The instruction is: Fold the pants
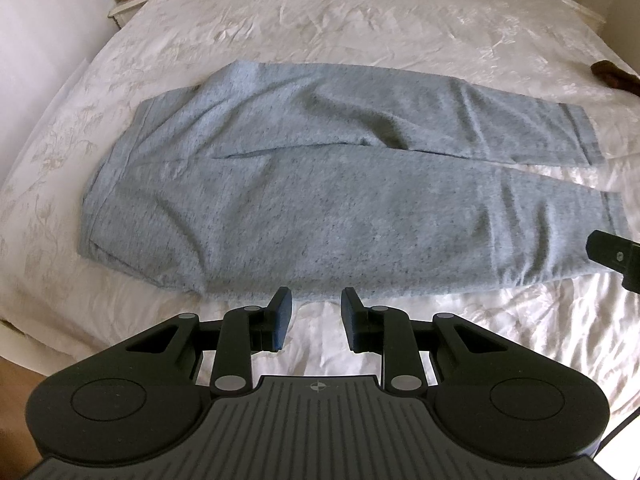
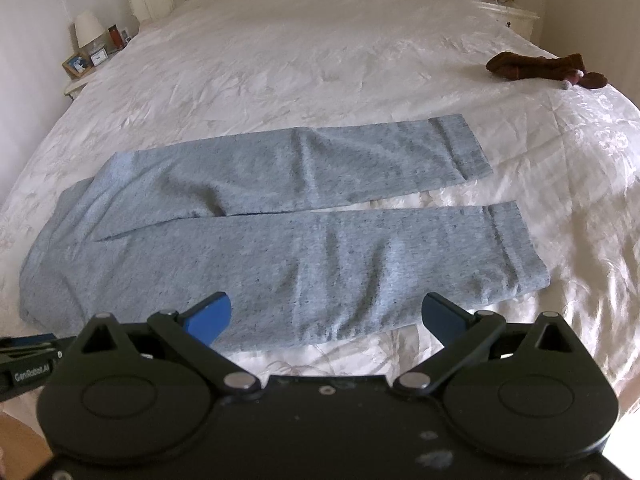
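Observation:
Grey sweatpants (image 1: pixel 320 184) lie flat on the white bed, waistband to the left, both legs stretched to the right with a narrow gap between them; they also show in the right wrist view (image 2: pixel 280 248). My left gripper (image 1: pixel 316 320) is open and empty, just short of the near edge of the pants at about mid-thigh. My right gripper (image 2: pixel 326 316) is wide open and empty, hovering over the near edge of the near leg. The right gripper's body shows at the right edge of the left wrist view (image 1: pixel 616 258).
The white bedspread (image 2: pixel 320 52) extends far beyond the pants. A brown garment (image 2: pixel 544 70) lies at the bed's right edge. Nightstands with a lamp (image 2: pixel 88 30), a clock and photo frames stand at both sides of the headboard.

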{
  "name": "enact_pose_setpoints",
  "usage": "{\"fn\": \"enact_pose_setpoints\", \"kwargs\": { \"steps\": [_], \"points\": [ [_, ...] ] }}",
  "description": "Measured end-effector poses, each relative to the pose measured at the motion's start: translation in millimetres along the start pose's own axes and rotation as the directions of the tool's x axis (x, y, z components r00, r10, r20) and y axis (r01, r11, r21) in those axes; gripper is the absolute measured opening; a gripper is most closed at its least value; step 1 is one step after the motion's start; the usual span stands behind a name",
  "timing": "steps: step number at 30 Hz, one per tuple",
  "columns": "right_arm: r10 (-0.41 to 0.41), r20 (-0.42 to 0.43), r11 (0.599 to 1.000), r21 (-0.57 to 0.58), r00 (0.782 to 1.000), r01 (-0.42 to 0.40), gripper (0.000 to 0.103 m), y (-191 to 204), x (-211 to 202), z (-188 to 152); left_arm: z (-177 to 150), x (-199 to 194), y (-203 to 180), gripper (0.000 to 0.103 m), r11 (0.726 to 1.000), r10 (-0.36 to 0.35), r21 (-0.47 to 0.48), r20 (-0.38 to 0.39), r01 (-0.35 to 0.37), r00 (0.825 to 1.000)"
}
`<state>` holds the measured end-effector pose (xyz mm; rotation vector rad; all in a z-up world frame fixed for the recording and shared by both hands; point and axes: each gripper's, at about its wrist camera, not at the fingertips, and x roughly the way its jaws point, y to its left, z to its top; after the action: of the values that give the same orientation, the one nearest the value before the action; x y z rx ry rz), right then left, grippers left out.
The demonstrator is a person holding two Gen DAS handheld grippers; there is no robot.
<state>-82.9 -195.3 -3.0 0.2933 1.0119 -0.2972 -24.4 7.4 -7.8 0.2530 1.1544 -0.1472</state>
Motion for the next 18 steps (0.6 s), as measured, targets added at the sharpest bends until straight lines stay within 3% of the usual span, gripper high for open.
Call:
{"fn": "enact_pose_setpoints", "kwargs": {
  "steps": [10,18],
  "points": [
    [-0.048,-0.021,0.998,-0.045,0.999,0.047,0.103,1,6,4,-1,3,-2,0.026,1.0,0.011,-0.001,-0.02,-0.011,1.0],
    [0.024,-0.036,0.999,-0.036,0.999,-0.025,0.103,-1,18,3,-10,8,5,0.026,0.998,0.051,-0.024,-0.072,-0.052,0.996]
  ]
}}
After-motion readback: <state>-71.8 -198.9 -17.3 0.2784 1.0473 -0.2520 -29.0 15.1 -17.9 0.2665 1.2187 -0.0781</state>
